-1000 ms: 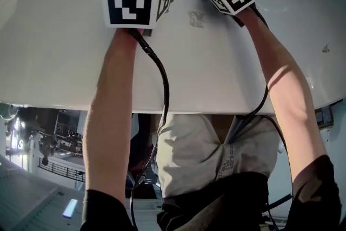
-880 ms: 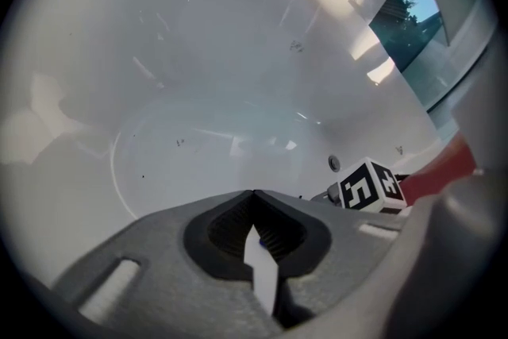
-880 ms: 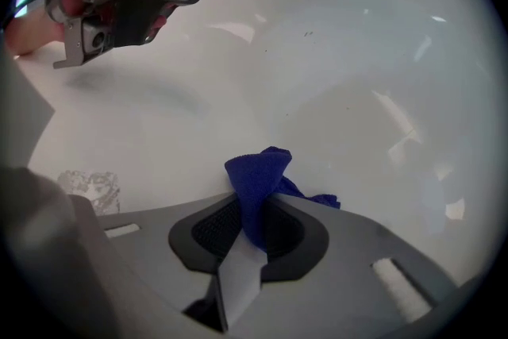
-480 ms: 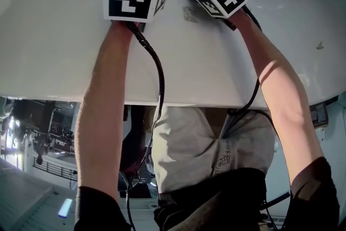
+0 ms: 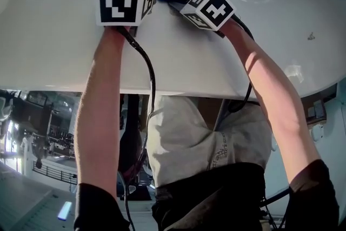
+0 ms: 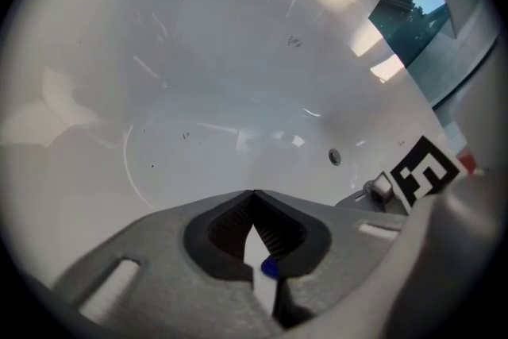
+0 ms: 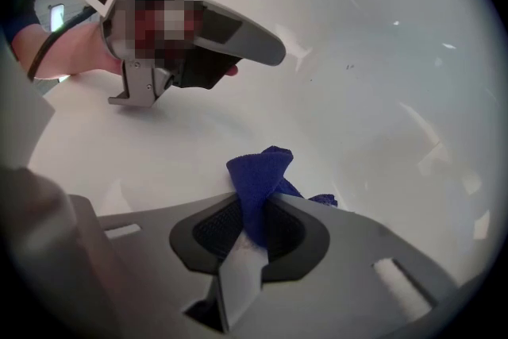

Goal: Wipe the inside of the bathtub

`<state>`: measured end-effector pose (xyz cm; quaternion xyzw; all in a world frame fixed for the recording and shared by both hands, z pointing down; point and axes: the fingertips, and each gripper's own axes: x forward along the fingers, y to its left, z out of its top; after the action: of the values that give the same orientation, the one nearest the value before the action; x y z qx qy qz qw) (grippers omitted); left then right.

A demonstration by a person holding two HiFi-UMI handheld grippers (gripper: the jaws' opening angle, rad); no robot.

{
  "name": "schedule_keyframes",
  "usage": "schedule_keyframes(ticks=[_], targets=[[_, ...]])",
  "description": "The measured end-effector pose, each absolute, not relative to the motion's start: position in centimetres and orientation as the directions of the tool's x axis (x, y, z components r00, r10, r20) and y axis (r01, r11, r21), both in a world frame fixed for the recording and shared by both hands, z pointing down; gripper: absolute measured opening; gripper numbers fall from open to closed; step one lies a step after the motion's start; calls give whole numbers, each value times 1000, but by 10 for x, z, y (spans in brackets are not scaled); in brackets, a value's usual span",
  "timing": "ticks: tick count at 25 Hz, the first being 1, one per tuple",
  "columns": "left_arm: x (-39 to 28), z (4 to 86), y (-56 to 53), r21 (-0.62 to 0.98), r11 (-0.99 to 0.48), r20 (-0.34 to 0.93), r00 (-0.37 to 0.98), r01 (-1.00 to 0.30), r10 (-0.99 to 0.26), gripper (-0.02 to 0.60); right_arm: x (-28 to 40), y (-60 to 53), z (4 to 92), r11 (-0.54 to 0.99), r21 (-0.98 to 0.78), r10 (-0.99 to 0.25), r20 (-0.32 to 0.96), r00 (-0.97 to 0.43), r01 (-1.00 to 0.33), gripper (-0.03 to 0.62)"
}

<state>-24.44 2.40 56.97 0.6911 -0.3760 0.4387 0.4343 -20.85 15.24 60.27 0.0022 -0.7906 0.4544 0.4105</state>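
Pinching blue cloth [image 7: 255, 171], right gripper [image 7: 258, 206] clamped; cloth's bunched end points forward into bathtub [image 7: 381, 91]; left gripper [image 6: 253, 194] closed, empty.

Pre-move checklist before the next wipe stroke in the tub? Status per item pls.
1. Blue cloth held by right gripper: ok, pinched between its fingers.
2. Left gripper empty: ok, shut tip to tip on nothing.
3. Cloth touching bathtub wall: cannot tell.
4. Grippers apart: ok, close but not touching.
5. Wall clean: not ok, a smudge shows.
6. Drain clear of the cloth: ok.
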Motion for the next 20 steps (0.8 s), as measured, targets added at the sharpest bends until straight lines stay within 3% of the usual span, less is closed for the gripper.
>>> schedule_keyframes(ticks=[20], targets=[[-223, 505, 25, 213, -336, 941, 285, -918, -181, 2, -200, 195, 462, 640, -763, 510, 513, -691, -94, 60]])
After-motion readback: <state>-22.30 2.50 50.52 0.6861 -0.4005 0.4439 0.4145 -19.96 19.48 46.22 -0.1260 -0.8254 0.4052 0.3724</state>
